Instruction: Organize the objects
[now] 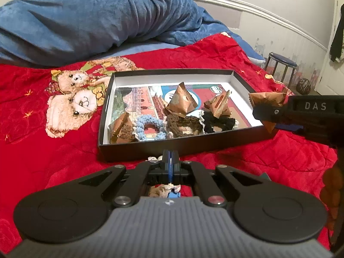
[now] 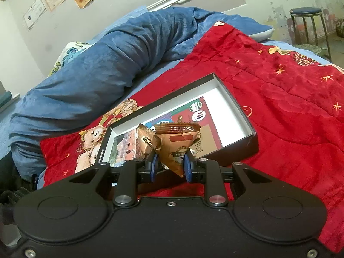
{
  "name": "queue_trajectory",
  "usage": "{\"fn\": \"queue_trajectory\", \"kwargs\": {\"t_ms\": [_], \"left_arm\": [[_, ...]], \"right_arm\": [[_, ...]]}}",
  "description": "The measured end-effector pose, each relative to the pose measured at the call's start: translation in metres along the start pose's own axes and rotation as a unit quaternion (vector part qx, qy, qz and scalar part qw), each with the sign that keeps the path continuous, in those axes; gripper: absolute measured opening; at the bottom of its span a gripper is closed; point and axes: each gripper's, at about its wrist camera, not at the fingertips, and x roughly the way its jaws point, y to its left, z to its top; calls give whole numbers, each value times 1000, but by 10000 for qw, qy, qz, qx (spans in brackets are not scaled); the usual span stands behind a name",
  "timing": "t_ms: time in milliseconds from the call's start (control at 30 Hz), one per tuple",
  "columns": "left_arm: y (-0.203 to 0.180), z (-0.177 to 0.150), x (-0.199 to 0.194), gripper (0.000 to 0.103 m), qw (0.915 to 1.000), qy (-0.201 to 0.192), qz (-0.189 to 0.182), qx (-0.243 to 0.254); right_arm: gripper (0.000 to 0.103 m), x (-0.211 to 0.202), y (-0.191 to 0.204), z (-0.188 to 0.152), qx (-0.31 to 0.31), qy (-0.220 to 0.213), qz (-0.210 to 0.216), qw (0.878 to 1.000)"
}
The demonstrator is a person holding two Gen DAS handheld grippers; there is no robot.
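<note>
The left claw (image 1: 170, 161) is black, with two thin black fingers and blue pads (image 1: 171, 167) on the inside. Behind them sit black arms with round silver screws, one with a red middle. Its body is grey with ridges. The right claw (image 2: 171, 165) looks the same but has a black body, and white letters "DAS" mark its side.

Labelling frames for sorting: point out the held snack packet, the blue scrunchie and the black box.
snack packet (image 2: 177, 148), right wrist view, its front face.
blue scrunchie (image 1: 140, 123), left wrist view, its left loop.
black box (image 1: 172, 145), left wrist view, its near wall.
</note>
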Motion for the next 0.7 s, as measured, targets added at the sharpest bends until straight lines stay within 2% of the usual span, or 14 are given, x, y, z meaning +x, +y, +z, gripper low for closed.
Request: {"fn": "queue_trajectory", "kwargs": {"t_ms": [100, 167, 200, 233, 267, 300, 533, 567, 600, 633, 700], "left_arm": [[3, -1, 3, 6, 9999, 136, -40, -31], [2, -2, 5, 15, 9998, 191, 35, 62], [3, -4, 5, 37, 9998, 174, 62, 71], [3, -6, 5, 46, 9998, 178, 103, 67], [5, -8, 5, 63, 9997, 209, 103, 73], [6, -10, 6, 65, 9997, 214, 82, 84], [-5, -15, 30, 65, 9986, 427, 205, 256], [-7, -16, 34, 58, 9983, 453, 218, 295], [-8, -17, 38, 26, 9979, 477, 299, 328], [-9, -18, 42, 15, 9974, 525, 321, 376], [-13, -18, 48, 14, 9961, 672, 330, 459]], "right_arm": [[24, 1, 1, -1, -4, 14, -25, 10000], [24, 1, 2, -1, -12, 22, -39, 10000], [24, 1, 3, -2, -26, 38, -49, 10000], [24, 1, 3, -3, -41, 56, -53, 10000], [24, 1, 3, -5, -55, 73, -49, 9999], [24, 2, 2, -6, -54, 95, -54, 9999], [24, 15, -1, -8, -22, 274, 9, 9996], [24, 16, -2, -8, -8, 295, 21, 9996], [24, 18, -3, -8, 0, 332, 37, 9994], [24, 19, -3, -8, 7, 356, 44, 9994], [24, 22, -3, -9, -29, 411, 64, 9991]]}}
